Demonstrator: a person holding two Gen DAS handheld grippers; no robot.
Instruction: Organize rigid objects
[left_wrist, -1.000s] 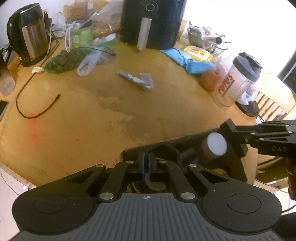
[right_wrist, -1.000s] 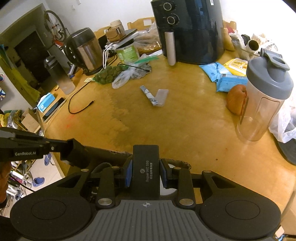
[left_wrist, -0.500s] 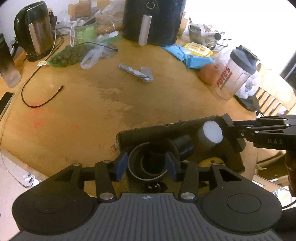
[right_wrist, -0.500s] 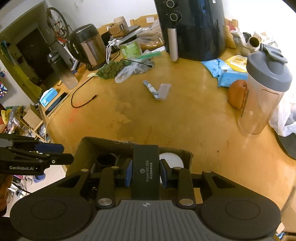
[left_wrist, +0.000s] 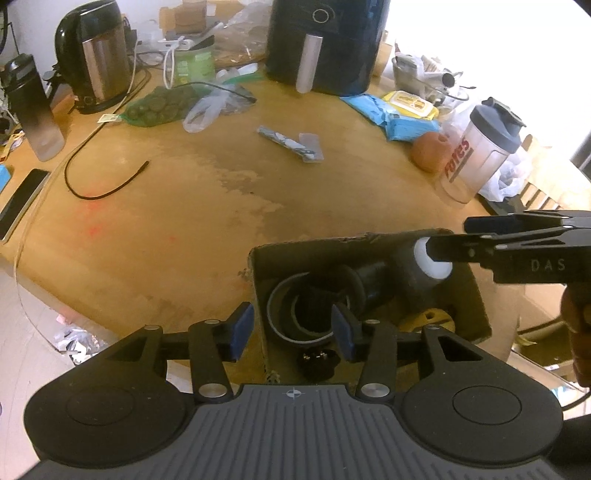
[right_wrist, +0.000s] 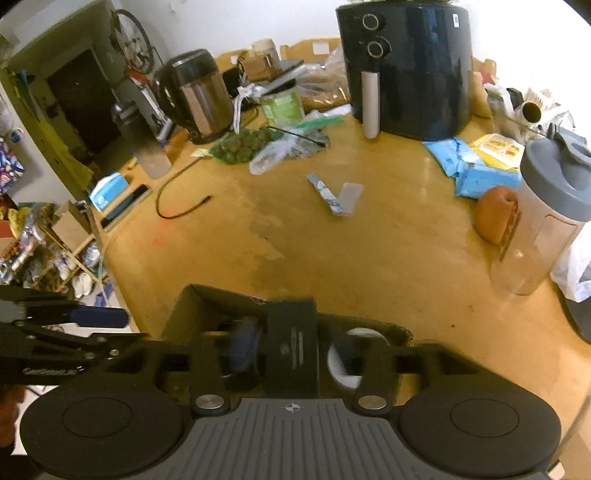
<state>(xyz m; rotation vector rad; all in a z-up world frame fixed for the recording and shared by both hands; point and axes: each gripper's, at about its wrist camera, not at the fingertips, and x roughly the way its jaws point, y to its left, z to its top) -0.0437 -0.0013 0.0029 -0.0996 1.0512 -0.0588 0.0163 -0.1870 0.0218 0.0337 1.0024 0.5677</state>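
Observation:
An open cardboard box (left_wrist: 351, 242) sits at the table's near edge. It holds a black tape roll (left_wrist: 295, 314), a black cylinder (left_wrist: 373, 284), a white-capped jar (left_wrist: 437, 267) and a yellow piece (left_wrist: 428, 321). My left gripper (left_wrist: 291, 332) is open above the box's left wall, one blue pad outside it and one over the roll. My right gripper (right_wrist: 291, 350) hangs over the box (right_wrist: 229, 295). Its jaws are opening, and a blurred black rectangular block (right_wrist: 291, 347) sits between them with a gap at each pad. Seen side-on, the right gripper (left_wrist: 448, 236) is above the jar.
Across the wooden table (left_wrist: 184, 221) stand a black air fryer (left_wrist: 325, 40), a kettle (left_wrist: 92, 55), a shaker bottle (left_wrist: 484, 155) beside an orange (left_wrist: 430, 149), blue packets (left_wrist: 391, 118), a foil wrapper (left_wrist: 291, 142) and a black cable (left_wrist: 107, 184). A phone (left_wrist: 22, 199) lies at the left edge.
My left jaws went from shut to open, and that gripper drew back from the box. My right jaws, shut on the black block before, have parted from it.

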